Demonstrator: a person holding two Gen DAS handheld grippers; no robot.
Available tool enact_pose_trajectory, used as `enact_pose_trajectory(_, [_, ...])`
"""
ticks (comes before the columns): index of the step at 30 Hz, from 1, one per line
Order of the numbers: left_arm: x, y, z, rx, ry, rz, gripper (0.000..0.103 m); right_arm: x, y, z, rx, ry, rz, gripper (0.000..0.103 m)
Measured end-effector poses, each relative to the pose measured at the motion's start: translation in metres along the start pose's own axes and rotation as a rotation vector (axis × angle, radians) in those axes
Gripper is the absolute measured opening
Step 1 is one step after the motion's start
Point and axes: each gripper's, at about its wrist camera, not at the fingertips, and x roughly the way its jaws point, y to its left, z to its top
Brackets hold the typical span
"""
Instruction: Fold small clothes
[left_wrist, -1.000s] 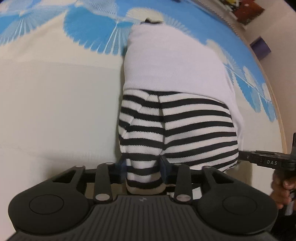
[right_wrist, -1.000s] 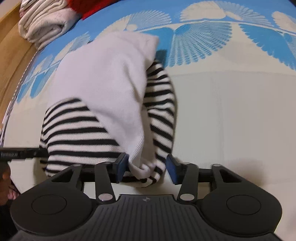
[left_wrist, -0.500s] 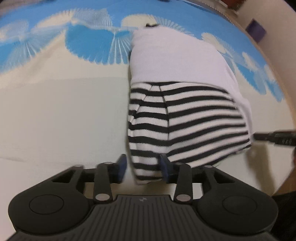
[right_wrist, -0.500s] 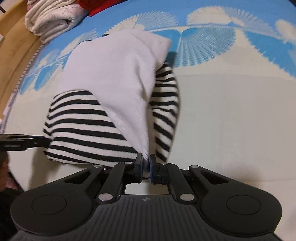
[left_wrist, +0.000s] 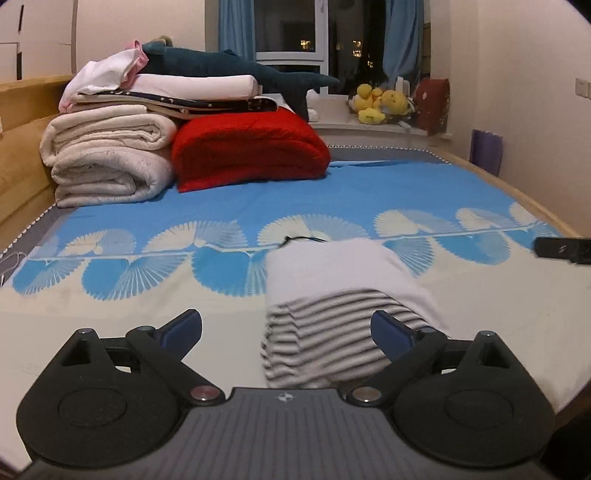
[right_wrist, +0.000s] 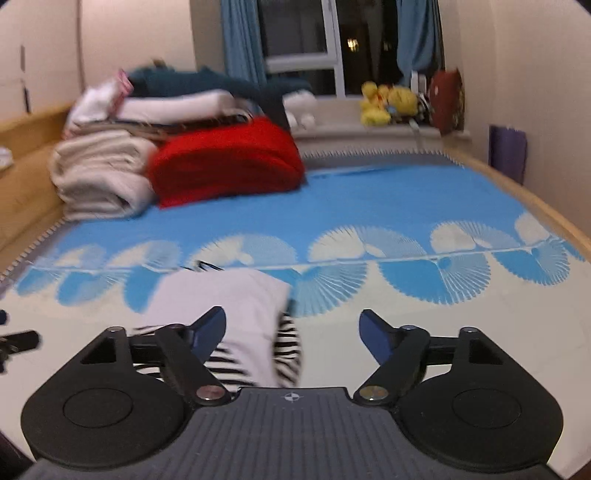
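Now both grippers, left (left_wrist: 286, 328) and right (right_wrist: 291, 330), wide apart, folded garment (left_wrist: 332, 291) just ahead.

Occluded and blurred regions

Striped garment (left_wrist: 325, 343): stripes motion-blurred, near edge hidden behind left gripper (left_wrist: 286, 330) body. Right wrist view: blanket stack (right_wrist: 99, 177) blurred throughout.

A folded garment (left_wrist: 343, 295), white over black-and-white stripes, is lying flat on the bedsheet (left_wrist: 110, 325), lower centre-right in the left view.

garment (left_wrist: 332, 295): soft knit cloth | bedsheet (left_wrist: 110, 332): smooth matt cloth | bed frame (left_wrist: 22, 155): wood
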Motion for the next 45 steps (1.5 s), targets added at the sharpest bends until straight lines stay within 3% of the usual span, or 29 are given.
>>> enact_pose_trajectory(4, [-0.007,-0.020,-0.020,-0.079,0.052,-0.053,0.099,-0.013,0.018,-0.039,-0.012,0.026,0.019,0.084])
enact_pose_trajectory(8, [0.017,-0.028,-0.035,-0.114,0.193,0.021,0.099,0.002,0.030,-0.063,-0.022,0.141,0.009,0.083])
enact_pose_trajectory(13, [0.030,-0.029,-0.030,-0.112,0.192,0.070,0.102,0.019,0.040,-0.064,-0.029,0.165,0.021,0.083])
enact_pose_trajectory(45, [0.048,-0.037,-0.032,-0.127,0.208,0.030,0.102,0.036,0.063,-0.064,-0.084,0.170,0.055,0.084])
